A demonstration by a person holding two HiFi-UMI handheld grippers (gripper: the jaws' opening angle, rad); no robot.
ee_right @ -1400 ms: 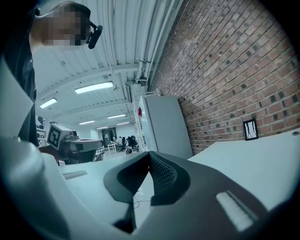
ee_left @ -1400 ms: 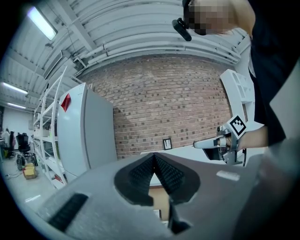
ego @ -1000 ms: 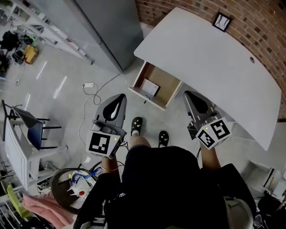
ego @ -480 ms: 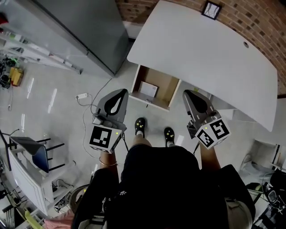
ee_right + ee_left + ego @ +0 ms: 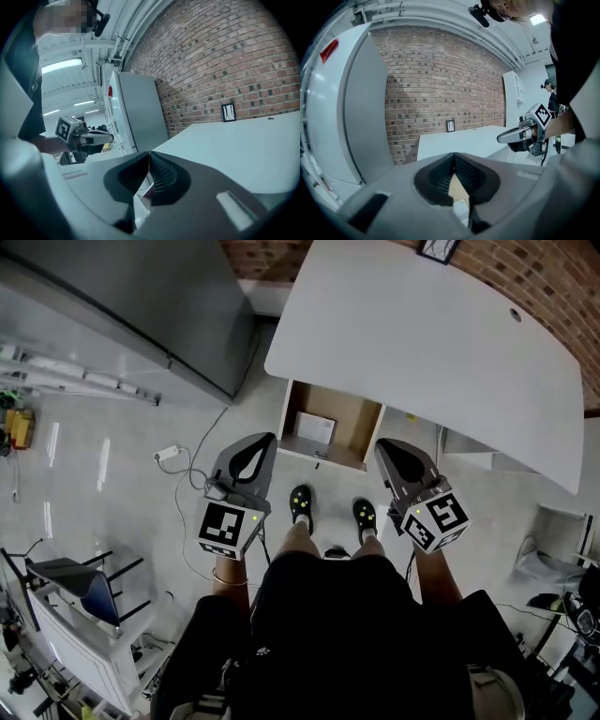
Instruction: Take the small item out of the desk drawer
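Note:
The white desk (image 5: 441,352) has its wooden drawer (image 5: 356,423) pulled out toward me. A small white flat box (image 5: 314,427) lies inside it at the left. My left gripper (image 5: 266,439) hovers just in front of the drawer's left corner, shut and holding nothing. My right gripper (image 5: 381,446) hovers at the drawer's right corner, also shut and holding nothing. In the left gripper view the shut left gripper (image 5: 453,155) points over the desk, with the right gripper (image 5: 520,136) at its right. In the right gripper view the right gripper (image 5: 149,153) is shut, and the left gripper (image 5: 89,137) shows at the left.
A tall grey cabinet (image 5: 141,315) stands left of the desk against the brick wall (image 5: 553,277). A power strip with its cable (image 5: 169,454) lies on the floor at the left. A small framed picture (image 5: 436,247) stands on the desk's far edge. My shoes (image 5: 302,502) are just before the drawer.
I have stepped closer to the desk, so the open drawer now lies straight ahead between both grippers. Both grippers have stayed shut.

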